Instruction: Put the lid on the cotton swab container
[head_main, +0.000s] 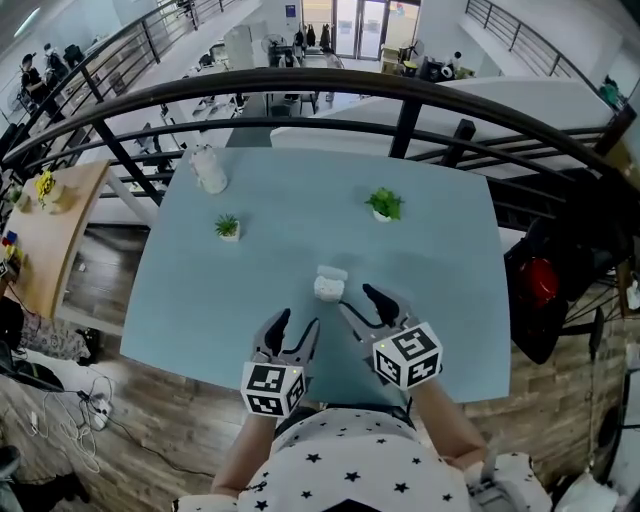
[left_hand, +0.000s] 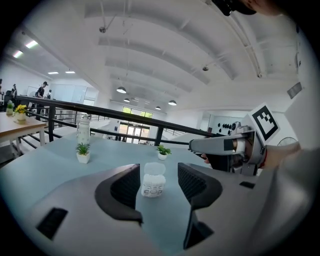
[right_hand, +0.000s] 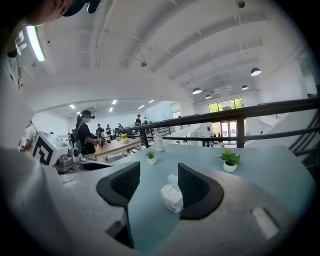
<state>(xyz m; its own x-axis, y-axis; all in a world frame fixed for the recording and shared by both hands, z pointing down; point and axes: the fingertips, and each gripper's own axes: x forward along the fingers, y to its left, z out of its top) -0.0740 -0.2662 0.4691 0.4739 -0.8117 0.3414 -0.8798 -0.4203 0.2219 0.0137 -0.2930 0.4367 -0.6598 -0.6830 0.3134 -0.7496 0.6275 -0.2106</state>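
The cotton swab container (head_main: 327, 290), a small clear tub packed with white swabs, stands uncovered on the light blue table (head_main: 200, 290). Its white lid (head_main: 332, 272) lies flat on the table just behind it. My left gripper (head_main: 297, 326) hovers open a little short of the container, to its left. My right gripper (head_main: 360, 303) is open close to the container's right side. The left gripper view frames the container (left_hand: 153, 186) and lid (left_hand: 154, 168) between the open fingers, ahead of them. In the right gripper view the container (right_hand: 172, 197) stands near the right finger, with the lid (right_hand: 172, 179) behind.
Two small potted plants (head_main: 228, 227) (head_main: 384, 205) and a white bottle (head_main: 209, 168) stand farther back on the table. A black railing (head_main: 400, 95) runs behind the table. A dark bag (head_main: 545, 285) hangs at the right side. The table's front edge is right under the grippers.
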